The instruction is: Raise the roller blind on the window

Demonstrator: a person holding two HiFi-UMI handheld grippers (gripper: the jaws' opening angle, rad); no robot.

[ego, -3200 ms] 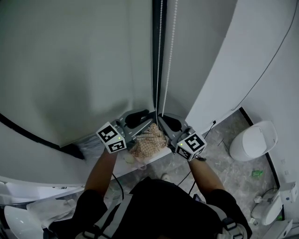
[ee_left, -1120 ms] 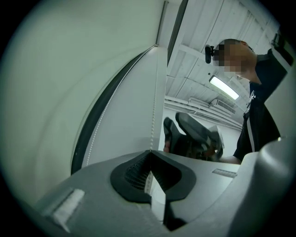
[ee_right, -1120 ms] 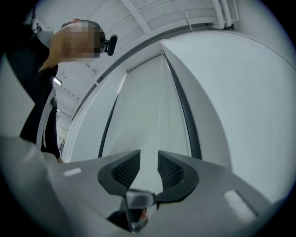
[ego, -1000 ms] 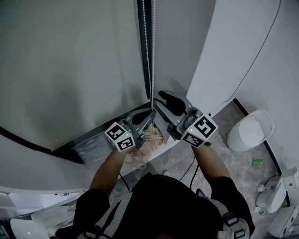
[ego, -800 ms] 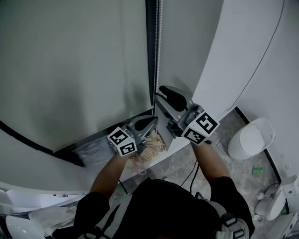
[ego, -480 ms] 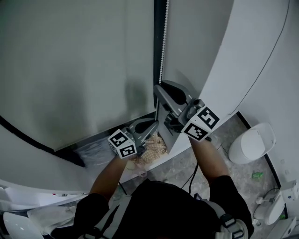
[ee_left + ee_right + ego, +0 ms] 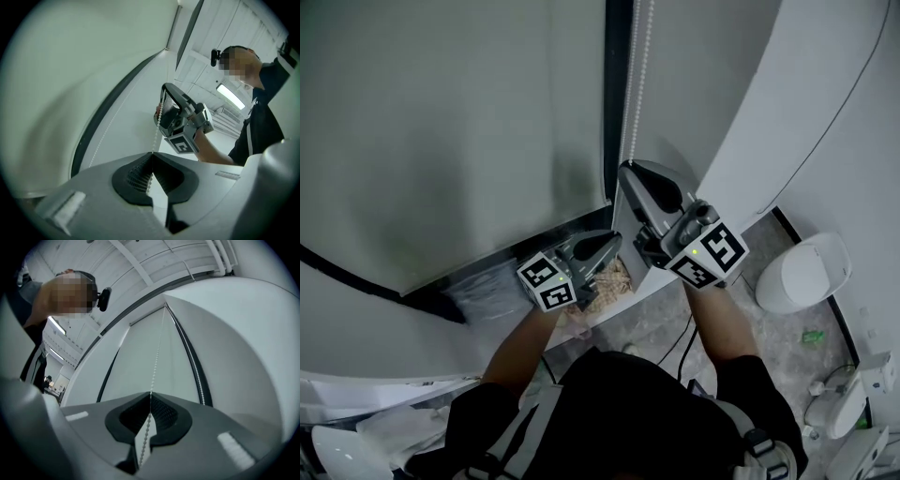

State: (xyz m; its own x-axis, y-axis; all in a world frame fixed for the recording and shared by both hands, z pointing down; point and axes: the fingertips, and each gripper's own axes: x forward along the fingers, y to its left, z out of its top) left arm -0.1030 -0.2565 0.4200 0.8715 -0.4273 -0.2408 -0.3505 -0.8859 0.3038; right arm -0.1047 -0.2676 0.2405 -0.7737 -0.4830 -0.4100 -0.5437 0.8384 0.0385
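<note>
In the head view, the roller blind (image 7: 441, 122) is filling the left side as plain grey fabric, with its top cut off by the picture's edge. The bead chain (image 7: 638, 84) is hanging beside the dark window frame (image 7: 612, 94) and vanishing behind the right gripper (image 7: 625, 171). The left gripper (image 7: 612, 246) is sitting lower. From here it is hard to make out whether either is pinching the chain.

The left gripper view is settling that for its own jaws: they are clenched on the chain, with beads passing between the ribbed pads (image 7: 136, 176). The strand is running up to the right gripper above, which the person's hand is gripping.

In the right gripper view, the jaws have just been closing and are now clamped on the chain. Only this view is showing a second strand (image 7: 197, 373) running separately along the frame.
</note>
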